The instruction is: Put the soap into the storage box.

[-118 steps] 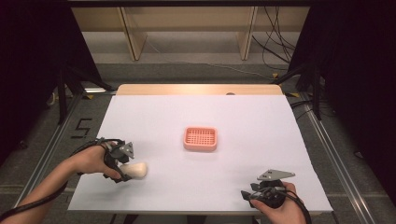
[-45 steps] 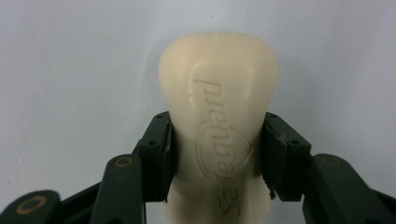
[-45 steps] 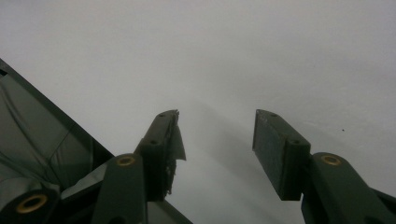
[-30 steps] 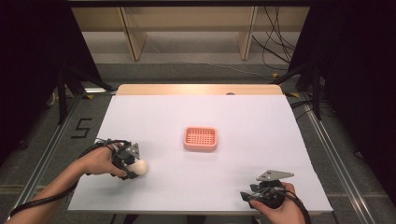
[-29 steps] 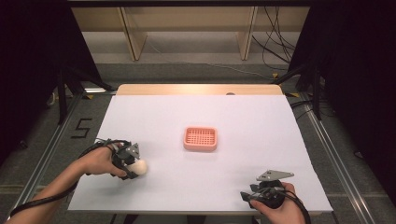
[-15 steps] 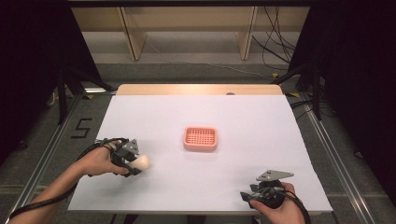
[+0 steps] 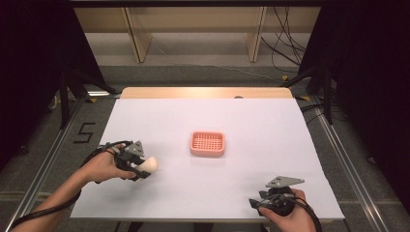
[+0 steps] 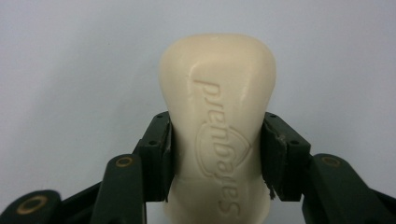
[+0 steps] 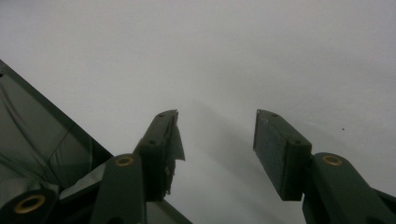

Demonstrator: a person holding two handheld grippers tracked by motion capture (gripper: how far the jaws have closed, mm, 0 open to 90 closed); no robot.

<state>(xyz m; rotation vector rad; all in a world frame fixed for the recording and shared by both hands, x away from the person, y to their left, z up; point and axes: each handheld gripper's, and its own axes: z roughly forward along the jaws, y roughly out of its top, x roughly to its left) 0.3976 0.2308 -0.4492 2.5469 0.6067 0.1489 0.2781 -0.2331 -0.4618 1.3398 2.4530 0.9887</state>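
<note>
A cream bar of soap with embossed lettering sits between the jaws of my left gripper, whose pads press on both its sides. In the high view that left gripper is at the table's left, holding the soap just above the white surface. A pink ridged soap dish lies at the table's middle, apart from both grippers. My right gripper rests near the front right edge; in its own view the right gripper stands open over bare white surface.
The white tabletop has a wooden strip along its far edge. Dark floor, metal rails and cables surround the table. In the right gripper view the table's front edge cuts across the left, with dark floor beyond.
The left gripper with the soap has shifted slightly right and away from the front edge since the oldest frame. The right gripper has stayed put.
</note>
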